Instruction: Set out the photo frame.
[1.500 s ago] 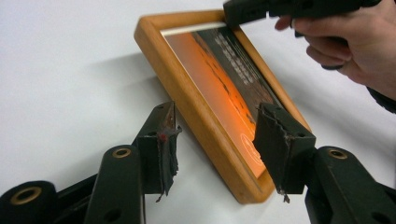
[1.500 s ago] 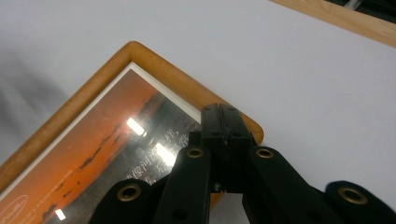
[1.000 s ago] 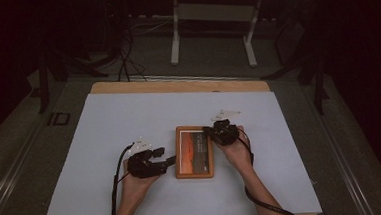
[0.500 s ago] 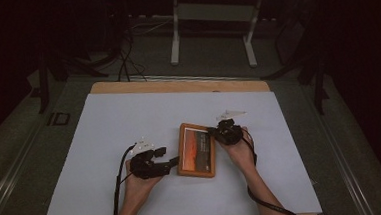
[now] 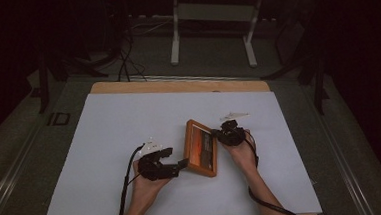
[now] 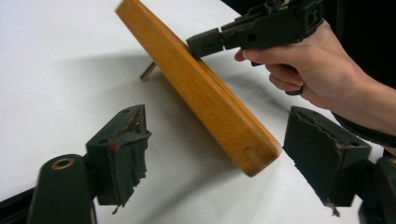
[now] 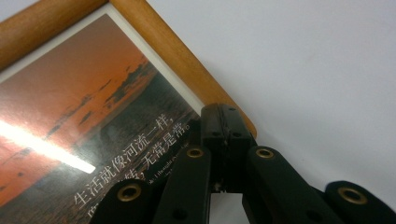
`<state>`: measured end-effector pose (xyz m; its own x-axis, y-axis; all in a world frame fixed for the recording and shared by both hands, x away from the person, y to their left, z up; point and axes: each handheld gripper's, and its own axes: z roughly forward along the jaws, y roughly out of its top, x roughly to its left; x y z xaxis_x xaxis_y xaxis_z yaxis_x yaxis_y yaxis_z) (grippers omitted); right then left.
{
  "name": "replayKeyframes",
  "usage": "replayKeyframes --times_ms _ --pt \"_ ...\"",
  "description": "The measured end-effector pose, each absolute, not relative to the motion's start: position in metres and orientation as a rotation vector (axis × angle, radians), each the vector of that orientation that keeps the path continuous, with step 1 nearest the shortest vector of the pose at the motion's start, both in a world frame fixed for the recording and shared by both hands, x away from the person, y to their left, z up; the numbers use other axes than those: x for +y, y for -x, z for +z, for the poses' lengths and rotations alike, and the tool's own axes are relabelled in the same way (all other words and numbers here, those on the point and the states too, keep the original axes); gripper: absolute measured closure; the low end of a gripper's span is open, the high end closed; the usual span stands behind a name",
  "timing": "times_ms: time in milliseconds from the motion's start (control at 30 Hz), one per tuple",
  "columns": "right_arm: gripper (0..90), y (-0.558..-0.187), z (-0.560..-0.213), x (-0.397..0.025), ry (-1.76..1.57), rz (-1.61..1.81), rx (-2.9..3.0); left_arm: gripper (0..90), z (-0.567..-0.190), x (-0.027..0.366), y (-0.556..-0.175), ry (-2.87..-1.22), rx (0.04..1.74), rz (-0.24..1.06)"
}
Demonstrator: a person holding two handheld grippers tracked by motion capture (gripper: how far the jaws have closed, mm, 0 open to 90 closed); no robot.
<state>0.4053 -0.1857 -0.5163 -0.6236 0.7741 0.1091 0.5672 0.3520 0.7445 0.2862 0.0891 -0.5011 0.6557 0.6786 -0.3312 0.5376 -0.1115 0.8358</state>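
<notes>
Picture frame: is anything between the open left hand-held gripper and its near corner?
Nothing visible. The left hand-held gripper is open with the picture frame corner between its jaws, bare white table beneath. The right hand-held gripper clamps the frame's far edge.

A white sheet (image 5: 130, 141) covers a wooden tabletop (image 5: 177, 85), whose bare edge shows at 12 o'clock. Beyond it, a white frame stand (image 5: 211, 23) rests on the grey floor (image 5: 215, 61). Dark cables (image 5: 125, 61) lie at 11 o'clock. A marked floor label (image 5: 59, 118) sits at 9 o'clock.
</notes>
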Motion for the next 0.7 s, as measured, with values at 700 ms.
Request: replayKeyframes --times_ms 700 --pt "90.0 -0.406 -0.518 -0.188 -1.203 1.15 2.359 39.0 -0.512 0.046 -0.295 -1.857 1.049 0.119"
